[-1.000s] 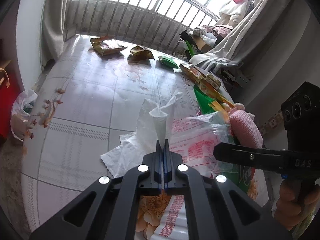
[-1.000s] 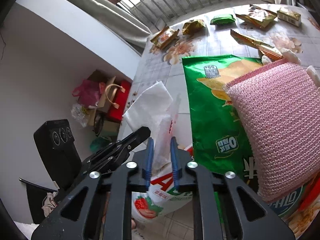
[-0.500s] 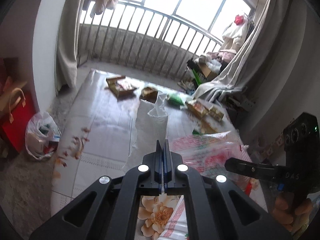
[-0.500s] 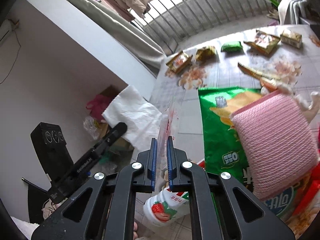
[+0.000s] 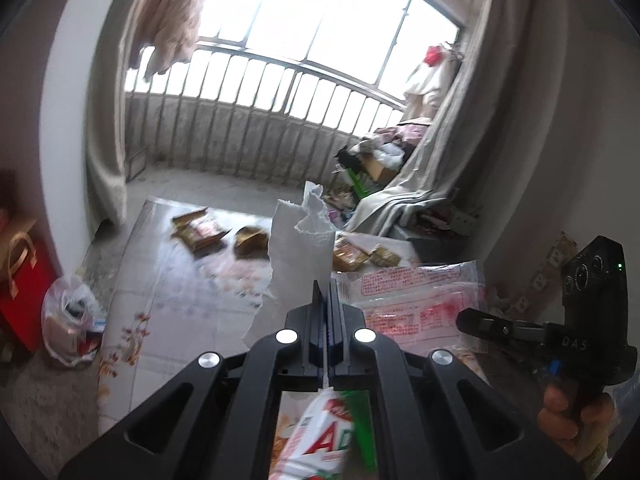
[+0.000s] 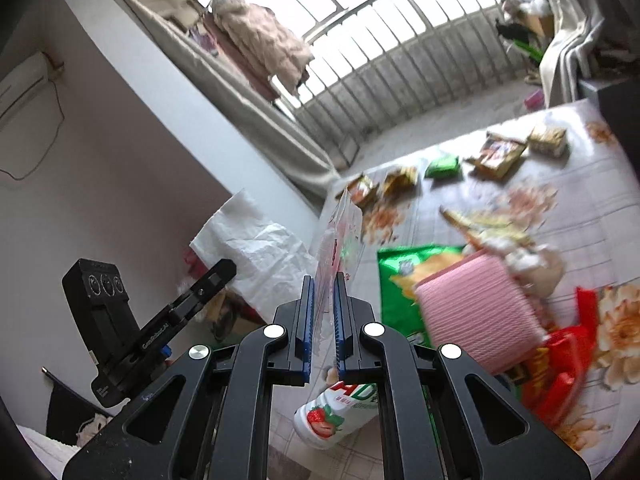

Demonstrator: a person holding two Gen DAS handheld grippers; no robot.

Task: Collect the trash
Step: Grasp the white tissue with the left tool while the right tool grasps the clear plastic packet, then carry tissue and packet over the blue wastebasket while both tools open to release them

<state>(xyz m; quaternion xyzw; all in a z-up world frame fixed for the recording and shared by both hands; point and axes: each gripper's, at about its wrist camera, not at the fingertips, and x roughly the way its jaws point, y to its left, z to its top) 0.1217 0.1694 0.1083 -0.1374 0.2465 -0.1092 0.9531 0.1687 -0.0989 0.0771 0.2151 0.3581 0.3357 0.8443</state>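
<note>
Both grippers have come up off the surface [image 5: 168, 312] since a second ago: left gripper [image 5: 327, 292] fingers clenched on the white tissue [image 5: 300, 248], right gripper [image 6: 323, 284] fingers pinching the clear printed wrapper [image 6: 340, 232]. Two pieces lifted clear; snack wrappers [image 6: 496, 156], green chip bag [image 6: 400, 280] remain, so drop-off looks next

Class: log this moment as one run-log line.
left gripper: shut on white tissue | right gripper: shut on clear wrapper | both lifted above table

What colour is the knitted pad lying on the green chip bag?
Pink knitted pad, clearest in the right wrist view.
</note>
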